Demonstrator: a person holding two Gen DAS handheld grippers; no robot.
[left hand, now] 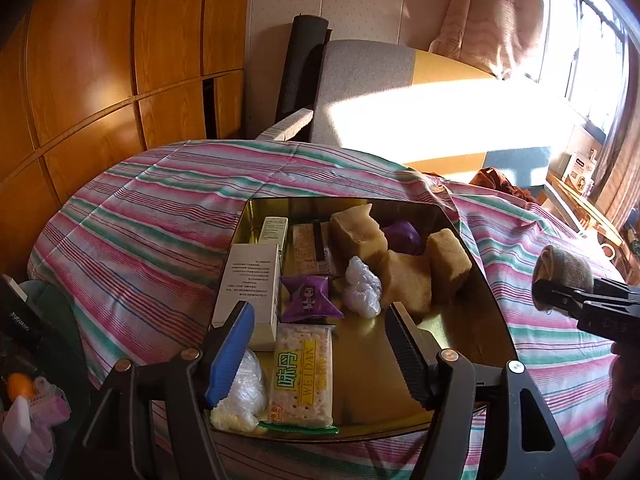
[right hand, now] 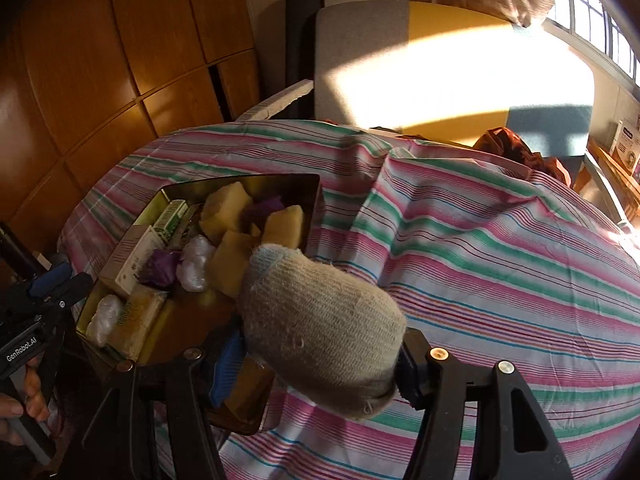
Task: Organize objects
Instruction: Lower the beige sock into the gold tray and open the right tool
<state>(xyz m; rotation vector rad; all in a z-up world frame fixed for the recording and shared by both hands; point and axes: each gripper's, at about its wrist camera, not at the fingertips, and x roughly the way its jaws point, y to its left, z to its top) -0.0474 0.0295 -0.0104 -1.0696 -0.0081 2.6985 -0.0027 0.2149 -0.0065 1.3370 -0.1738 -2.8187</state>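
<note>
Right wrist: right hand-held gripper (right hand: pixel 320 364) pinches a rolled sock (right hand: pixel 320 328), hiding the tin (right hand: pixel 240 179) corner (left one (left hand: pixel 320 354) spread).

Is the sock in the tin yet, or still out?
Out. The rolled sock is clamped in the right gripper, above the striped sheet beside the tin.

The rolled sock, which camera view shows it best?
The right wrist view: the rolled sock fills the foreground between the right gripper's jaws. The left wrist view shows it small at the right edge.
</note>
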